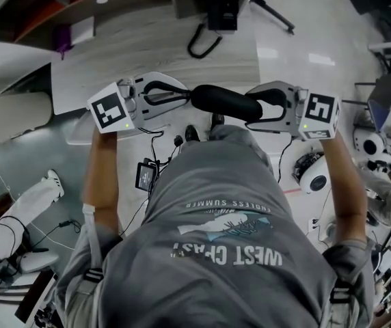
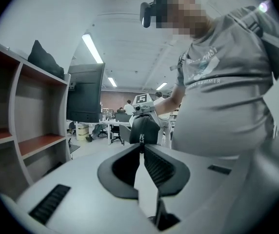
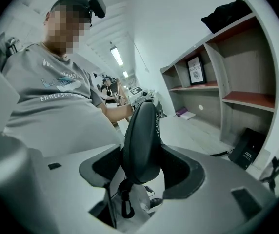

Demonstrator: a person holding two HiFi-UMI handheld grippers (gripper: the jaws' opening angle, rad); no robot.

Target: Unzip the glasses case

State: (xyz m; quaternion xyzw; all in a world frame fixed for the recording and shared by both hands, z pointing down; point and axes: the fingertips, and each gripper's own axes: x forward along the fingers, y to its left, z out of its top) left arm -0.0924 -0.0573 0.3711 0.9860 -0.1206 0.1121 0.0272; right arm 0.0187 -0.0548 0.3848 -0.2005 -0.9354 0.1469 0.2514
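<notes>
The case [image 1: 226, 101] hangs in the air before the person's chest, lying level between the two grippers and resting on no surface. The right gripper [image 1: 253, 106] clamps one end, its jaws set wide on the case's two broad sides. The left gripper [image 1: 187, 97] meets the other end, its jaws drawn together at the tips and pinching the pull [image 2: 140, 138]. Just behind the case is the person's grey shirt [image 1: 230, 238], which blocks much of the floor in the head view. Under the case are dark shoes [image 1: 192, 134], loose cables [image 1: 158, 139] and a small black device [image 1: 145, 175]. Well to the left of the case and lower, another person's white-clad leg [image 1: 28, 198] stretches out. Beyond the case a black box [image 1: 221, 12] sits on the floor [image 1: 147, 46], which is of pale planks there. Shelves [image 3: 237, 99] with reddish boards stand past the case, with a framed picture [image 3: 196, 69] on one board and a dark bag [image 3: 227, 13] on top. In the left gripper view a dark monitor [image 2: 85, 94] rises left of the case, with desks [image 2: 105, 126] far behind it and long lights [image 2: 91, 48] on the white ceiling. The case itself is black, smooth and oval, narrow when seen end-on, with faint print [image 3: 157, 123] near its edge. A short strap [image 3: 125, 201] with a clip dangles from the end in the right gripper. Whether the zip is open anywhere cannot be made out.
</notes>
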